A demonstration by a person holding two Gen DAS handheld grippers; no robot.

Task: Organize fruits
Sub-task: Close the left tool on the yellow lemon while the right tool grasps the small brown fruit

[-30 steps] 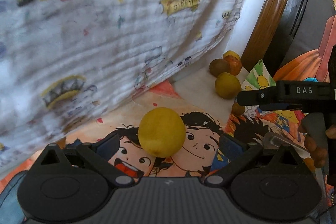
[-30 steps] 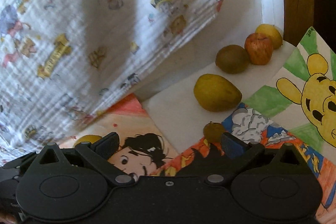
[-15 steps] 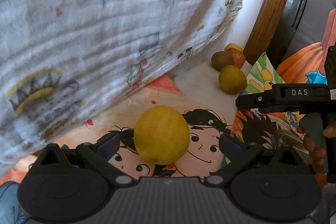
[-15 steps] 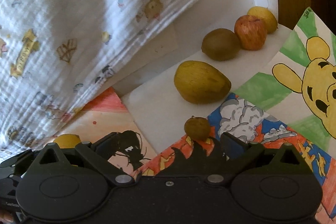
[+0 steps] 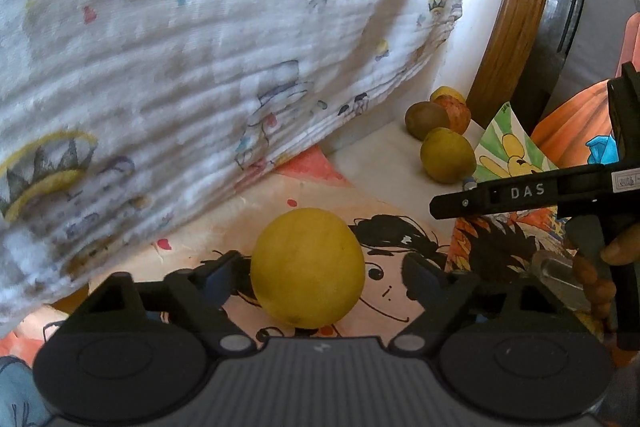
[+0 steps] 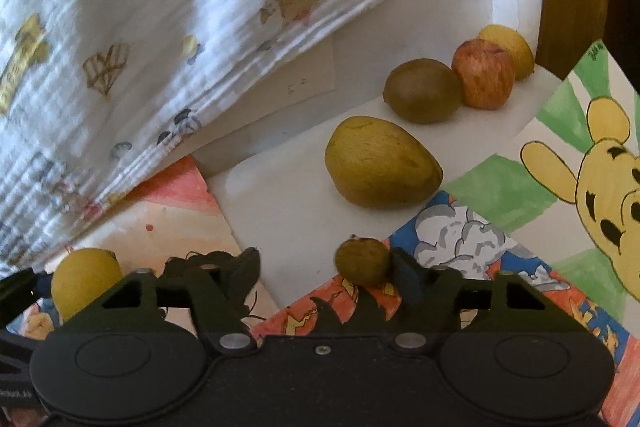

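Spread-fingered left gripper point(image 5: 320, 277) has closed in around the round yellow lemon point(image 5: 307, 268); right gripper point(image 6: 324, 273), fingers parted, nears the small brown fruit point(image 6: 361, 261) beside it.

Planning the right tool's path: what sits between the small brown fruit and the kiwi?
The yellow-green mango lies between the small brown fruit and the kiwi, clearest in the right wrist view.

A small brown fruit point(image 6: 362, 261) sits between the spread fingers of the right hand-held gripper point(image 6: 326, 273), touching its right finger point(image 6: 406, 277).
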